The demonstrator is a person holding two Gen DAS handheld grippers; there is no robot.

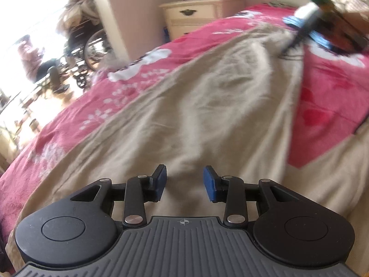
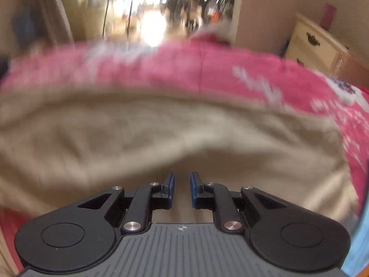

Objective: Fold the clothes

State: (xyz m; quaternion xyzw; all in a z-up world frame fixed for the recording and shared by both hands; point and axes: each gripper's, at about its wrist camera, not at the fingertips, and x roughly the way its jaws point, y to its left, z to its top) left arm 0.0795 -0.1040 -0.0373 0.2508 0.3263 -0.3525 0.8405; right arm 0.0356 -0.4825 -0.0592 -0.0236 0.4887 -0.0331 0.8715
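A large beige garment point(image 1: 196, 106) lies spread and wrinkled over a pink bedspread point(image 1: 327, 92). My left gripper point(image 1: 184, 182) hovers low over the near part of the garment, its blue pads well apart and nothing pinched between them. The right gripper point(image 1: 306, 20) shows in the left wrist view as a blur at the top right, by the garment's far end. In its own view the right gripper point(image 2: 182, 184) points down at the beige garment point(image 2: 161, 133). Its jaws stand a narrow gap apart, and I see no fold caught between them. The view is motion-blurred.
A cream nightstand point(image 1: 196, 16) with a dark drawer handle stands past the bed; it appears again as the cream nightstand point(image 2: 320, 48) on the right. A wheelchair point(image 1: 90, 46) and clutter sit by the bright doorway on the left. The pink bedspread point(image 2: 207, 69) has white flower prints.
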